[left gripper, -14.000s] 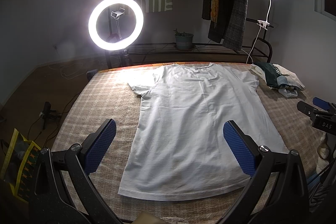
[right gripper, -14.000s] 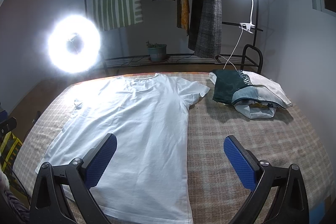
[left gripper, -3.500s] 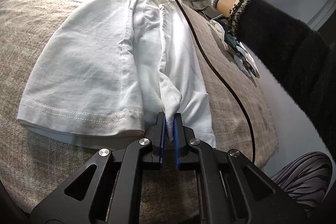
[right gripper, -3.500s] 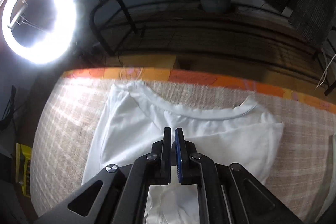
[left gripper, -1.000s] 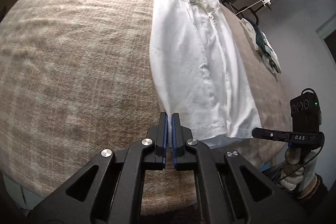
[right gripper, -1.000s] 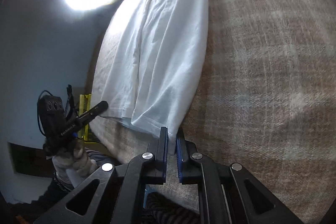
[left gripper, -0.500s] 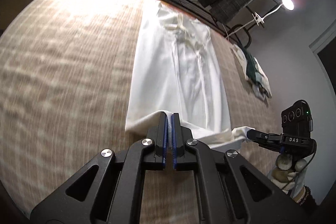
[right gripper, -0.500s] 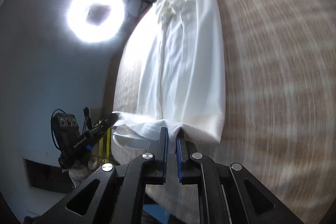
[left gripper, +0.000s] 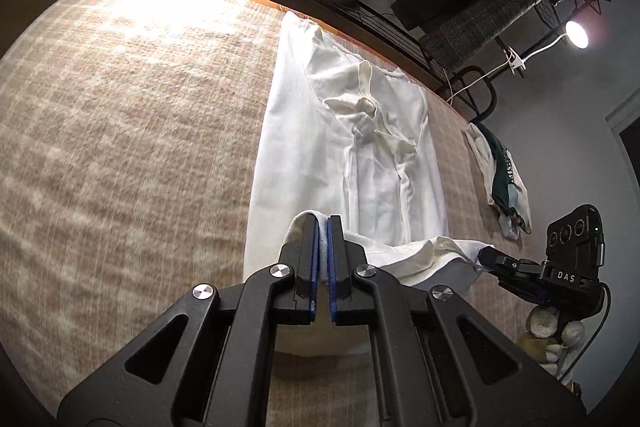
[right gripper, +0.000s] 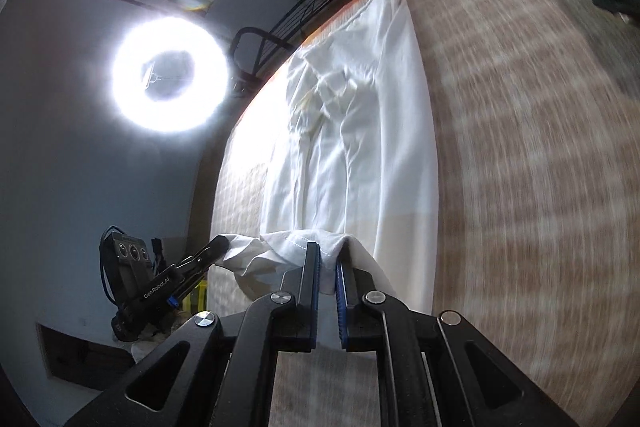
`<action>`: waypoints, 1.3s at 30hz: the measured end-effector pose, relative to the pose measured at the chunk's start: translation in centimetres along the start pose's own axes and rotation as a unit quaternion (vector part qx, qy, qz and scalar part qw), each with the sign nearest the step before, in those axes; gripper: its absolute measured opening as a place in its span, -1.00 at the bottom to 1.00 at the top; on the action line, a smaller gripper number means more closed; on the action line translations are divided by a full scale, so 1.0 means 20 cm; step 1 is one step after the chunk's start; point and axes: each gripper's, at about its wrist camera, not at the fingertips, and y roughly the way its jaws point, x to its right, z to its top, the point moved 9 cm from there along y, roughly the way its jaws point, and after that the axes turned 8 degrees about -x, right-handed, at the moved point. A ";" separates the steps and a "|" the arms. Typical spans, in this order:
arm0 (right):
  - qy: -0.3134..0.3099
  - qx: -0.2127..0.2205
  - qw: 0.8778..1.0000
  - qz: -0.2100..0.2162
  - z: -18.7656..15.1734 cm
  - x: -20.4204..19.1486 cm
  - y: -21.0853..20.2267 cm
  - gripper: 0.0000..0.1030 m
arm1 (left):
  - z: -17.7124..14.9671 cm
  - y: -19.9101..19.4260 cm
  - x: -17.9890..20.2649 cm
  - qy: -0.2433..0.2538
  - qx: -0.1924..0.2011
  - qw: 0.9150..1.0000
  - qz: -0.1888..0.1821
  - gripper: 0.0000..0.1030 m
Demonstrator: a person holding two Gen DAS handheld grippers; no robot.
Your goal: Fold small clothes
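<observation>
White shirt (left gripper: 352, 147) folded lengthwise into narrow strip on plaid blanket (left gripper: 120, 131), sleeves bunched on top near collar; hem end lifted off blanket, curling over.

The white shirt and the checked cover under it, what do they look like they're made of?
White shirt: apparently thin, soft cotton-like knit with a matte finish; it creases finely, drapes limply from both claws, and shows a stitched hem.
Checked cover: probably a thicker woven or brushed blanket fabric, beige and tan plaid, fuzzy and dull. The blur hides the exact weave.
</observation>
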 end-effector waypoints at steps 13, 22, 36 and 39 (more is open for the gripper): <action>0.030 0.013 0.999 -0.027 0.29 0.10 0.20 -0.90 | 0.19 0.19 -0.06 -0.006 -0.003 1.000 0.025 -0.97; 0.014 0.015 0.998 -0.057 0.39 0.11 0.24 -0.41 | 0.24 0.18 -0.08 -0.001 0.016 0.999 0.044 -0.23; -0.117 -0.055 0.988 -0.088 0.20 -0.01 0.34 -0.65 | 0.06 0.18 -0.02 0.108 -0.046 0.991 0.060 -0.60; -0.111 -0.054 0.989 -0.085 0.23 0.00 0.37 -0.65 | 0.06 0.25 0.03 0.115 -0.057 0.990 0.054 -0.60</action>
